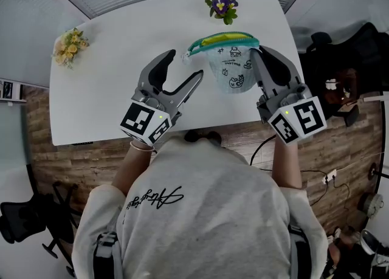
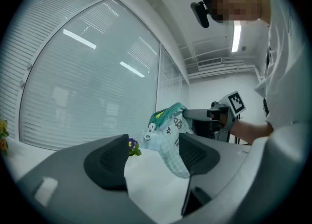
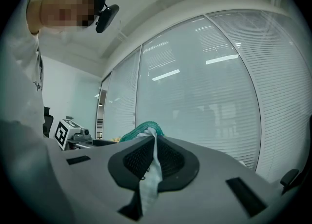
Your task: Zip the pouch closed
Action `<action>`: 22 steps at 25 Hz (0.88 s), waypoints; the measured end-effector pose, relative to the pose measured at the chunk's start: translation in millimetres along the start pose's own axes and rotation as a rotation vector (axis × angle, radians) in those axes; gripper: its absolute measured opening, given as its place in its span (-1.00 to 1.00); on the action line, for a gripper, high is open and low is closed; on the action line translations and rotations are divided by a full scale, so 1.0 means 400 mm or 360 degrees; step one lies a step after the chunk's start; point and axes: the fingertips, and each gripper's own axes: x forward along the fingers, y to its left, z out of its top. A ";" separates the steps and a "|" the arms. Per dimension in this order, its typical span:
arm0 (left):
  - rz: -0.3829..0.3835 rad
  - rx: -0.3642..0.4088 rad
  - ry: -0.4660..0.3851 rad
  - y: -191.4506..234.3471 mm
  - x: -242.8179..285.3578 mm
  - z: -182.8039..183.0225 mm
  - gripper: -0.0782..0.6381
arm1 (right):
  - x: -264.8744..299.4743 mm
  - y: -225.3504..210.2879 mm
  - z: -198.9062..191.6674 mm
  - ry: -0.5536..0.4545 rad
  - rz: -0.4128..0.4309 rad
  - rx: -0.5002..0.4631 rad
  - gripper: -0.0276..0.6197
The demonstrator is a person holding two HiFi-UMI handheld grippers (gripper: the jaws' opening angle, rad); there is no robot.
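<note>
A pale checked pouch (image 1: 231, 71) with small drawings and a teal zipper (image 1: 222, 41) hangs above the white table (image 1: 109, 89). My right gripper (image 1: 256, 53) is shut on the pouch's right end. In the right gripper view, its fabric (image 3: 155, 169) is pinched between the pads. The metal zipper pull (image 1: 187, 56) sticks out at the pouch's left end. My left gripper (image 1: 185, 65) stands open just left of it, pointing level. In the left gripper view the pull (image 2: 150, 131) sits ahead of the pads (image 2: 194, 153), apart from them, with the pouch (image 2: 175, 132) behind.
A pot of purple flowers (image 1: 222, 5) stands at the table's far edge, behind the pouch. A yellow bunch (image 1: 70, 45) sits at the far left corner. Black chairs (image 1: 340, 59) stand to the right of the table. Blinds cover the windows beyond.
</note>
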 end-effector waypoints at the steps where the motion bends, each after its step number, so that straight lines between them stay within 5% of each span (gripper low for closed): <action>1: -0.0012 0.0001 -0.0014 -0.003 0.001 0.007 0.06 | -0.004 0.000 0.001 -0.0009 0.0007 0.0011 -0.86; 13: -0.0014 0.0027 -0.0054 -0.006 0.008 0.030 -0.44 | -0.017 -0.010 -0.002 -0.0043 0.0024 0.0068 -0.86; 22: -0.0007 0.0031 -0.0046 -0.015 0.008 0.029 -0.56 | -0.034 -0.021 -0.020 -0.0045 0.0020 0.0091 -0.86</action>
